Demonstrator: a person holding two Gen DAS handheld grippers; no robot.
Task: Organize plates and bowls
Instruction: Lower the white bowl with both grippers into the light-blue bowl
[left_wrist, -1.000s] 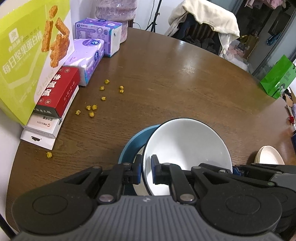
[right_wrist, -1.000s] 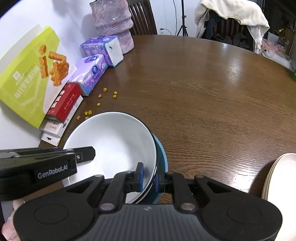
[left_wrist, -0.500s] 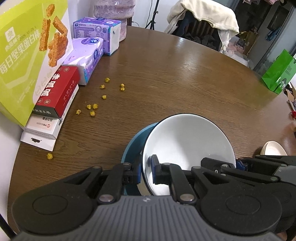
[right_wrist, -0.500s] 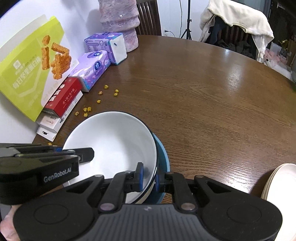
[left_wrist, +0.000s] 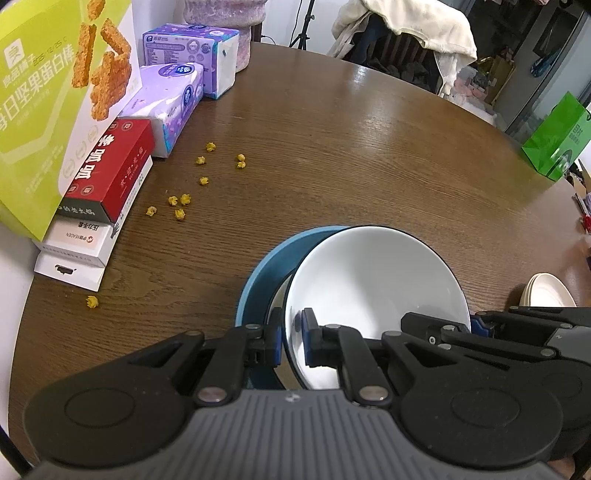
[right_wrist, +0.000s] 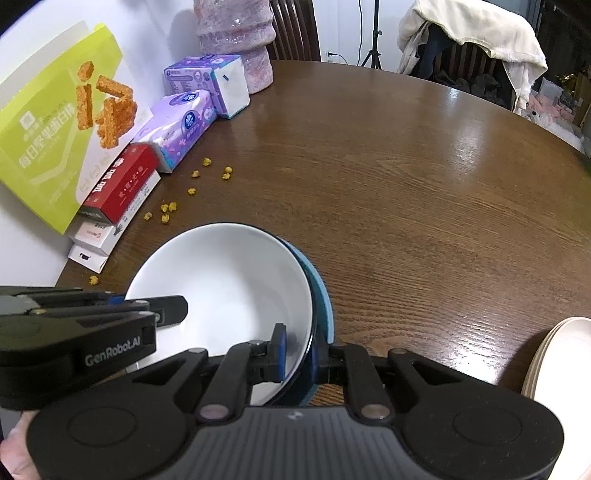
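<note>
A white bowl (left_wrist: 376, 280) with a dark rim rests tilted inside a blue bowl (left_wrist: 258, 280) on the round wooden table (left_wrist: 369, 166). My left gripper (left_wrist: 291, 332) is shut on the white bowl's left rim. In the right wrist view, my right gripper (right_wrist: 297, 350) is shut on the right rim of the white bowl (right_wrist: 229, 280), with the blue bowl (right_wrist: 327, 306) showing as a crescent behind it. Each gripper also shows in the other's view, the right gripper (left_wrist: 472, 325) and the left gripper (right_wrist: 147, 310). A stack of cream plates (right_wrist: 561, 354) lies at the right.
Along the left edge stand a yellow-green snack box (left_wrist: 48, 92), a red box (left_wrist: 110, 170) on white boxes, and purple tissue packs (left_wrist: 166, 103). Yellow crumbs (left_wrist: 181, 201) are scattered beside them. A pink vase (right_wrist: 236, 40) and a cloth-draped chair (right_wrist: 469, 37) stand beyond.
Both grippers keep their hold on the white bowl. The left wrist view has drifted slightly, and a bit more of the blue bowl shows at the white bowl's left.
</note>
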